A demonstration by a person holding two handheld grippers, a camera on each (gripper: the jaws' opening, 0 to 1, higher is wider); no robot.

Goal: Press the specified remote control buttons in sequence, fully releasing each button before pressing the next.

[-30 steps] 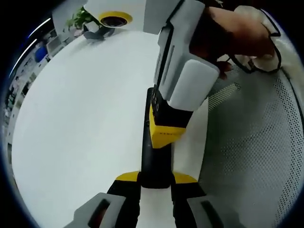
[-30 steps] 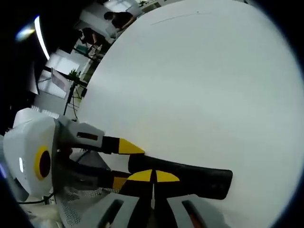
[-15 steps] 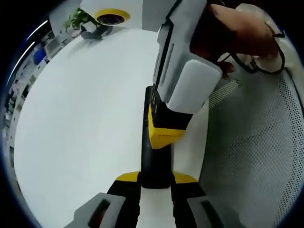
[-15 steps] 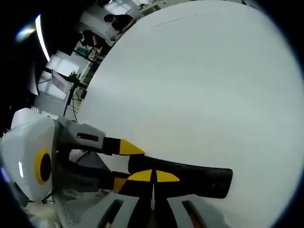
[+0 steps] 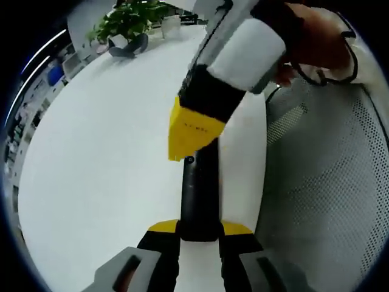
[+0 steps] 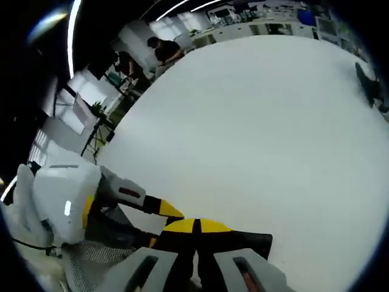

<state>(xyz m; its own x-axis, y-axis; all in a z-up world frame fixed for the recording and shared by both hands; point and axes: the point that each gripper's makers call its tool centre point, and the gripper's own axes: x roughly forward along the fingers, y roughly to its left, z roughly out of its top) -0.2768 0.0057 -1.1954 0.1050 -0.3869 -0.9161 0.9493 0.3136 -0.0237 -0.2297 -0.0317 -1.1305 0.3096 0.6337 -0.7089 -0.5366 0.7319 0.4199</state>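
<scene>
Tongs (image 5: pixel 199 234) of the left hand pinch the near end of a black remote control (image 5: pixel 199 198), yellow tips pressed against its two sides; the remote runs straight away from them, lifted over the white desk (image 5: pixel 97 158). Right tongs (image 5: pixel 189 135) come into the left gripper view from the upper right, a white and black body ending in yellow tips that hang just above the far part of the remote; whether they touch the button face cannot be told. A hand (image 5: pixel 310 42) grips that tool at the top right, with a black cord looping beside it. In the right gripper view the right tongs (image 6: pixel 196 226) sit pressed together, yellow tips meeting with nothing between them, right over the remote control (image 6: pixel 243 240), which lies crosswise beneath them. The left tongs (image 6: pixel 167 212) reach in from the lower left of that view, holding the remote's end. Beyond the remote: a potted plant (image 5: pixel 130 15) at the desk's far edge, a perforated white chair back (image 5: pixel 322 182) to the right, and people (image 6: pixel 161 50) at the far side of the room.
</scene>
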